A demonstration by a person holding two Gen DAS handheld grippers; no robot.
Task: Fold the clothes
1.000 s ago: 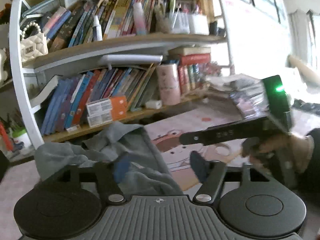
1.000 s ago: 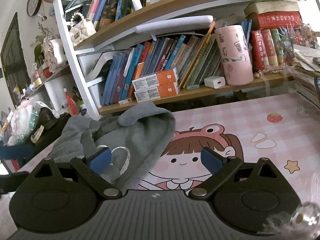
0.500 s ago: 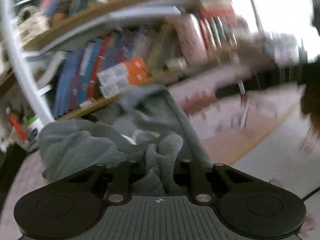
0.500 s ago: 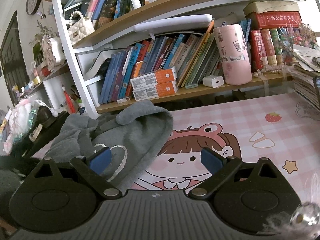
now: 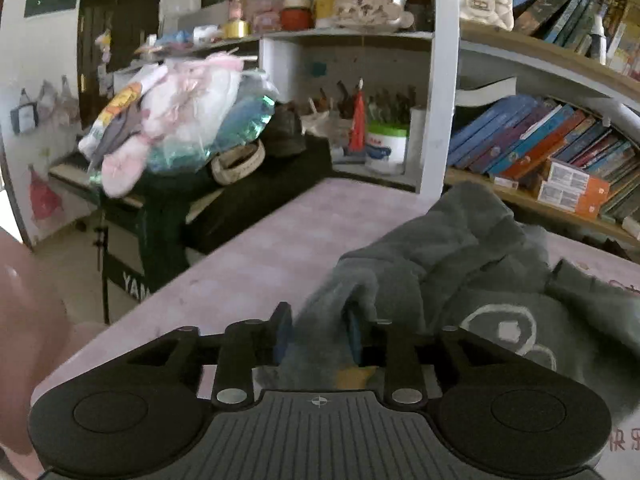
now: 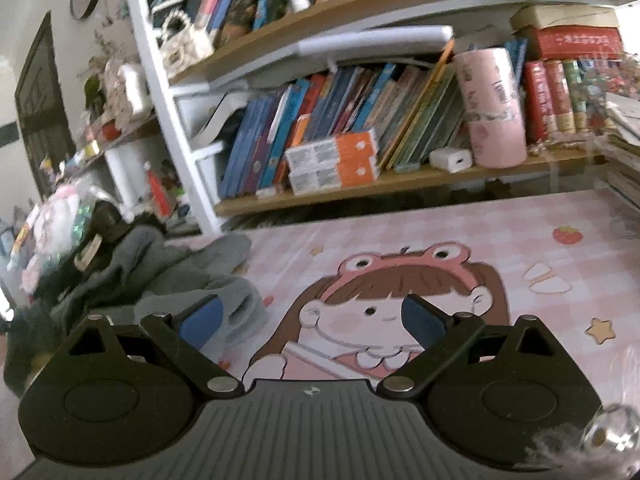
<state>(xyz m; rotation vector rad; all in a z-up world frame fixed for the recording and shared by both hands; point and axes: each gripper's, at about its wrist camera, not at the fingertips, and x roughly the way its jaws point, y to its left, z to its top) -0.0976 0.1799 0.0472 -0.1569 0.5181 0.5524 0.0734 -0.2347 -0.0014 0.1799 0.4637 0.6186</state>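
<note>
The left gripper (image 5: 318, 330) is reaching into the near edge of a grey sweatshirt (image 5: 472, 264), and a bunched fold of the fabric is sitting between its 2 blue pads (image 5: 282, 334). Its jaws have just been opening from a tighter pinch and are standing partly apart, with the cloth filling the gap and lying against both pads. The sweatshirt is lying crumpled on a pink desk mat (image 5: 280, 248), with a pale round print facing up at its right side. In the right wrist view, the garment (image 6: 160, 276) is heaped at the left edge of the mat (image 6: 500, 240), near a white bookshelf (image 6: 160, 92). The right gripper (image 6: 310, 320) is hovering over the mat's cartoon girl print (image 6: 404, 284) with its jaws spread wide and nothing between them, its left pad (image 6: 200, 320) standing just in front of the grey cloth.
</note>
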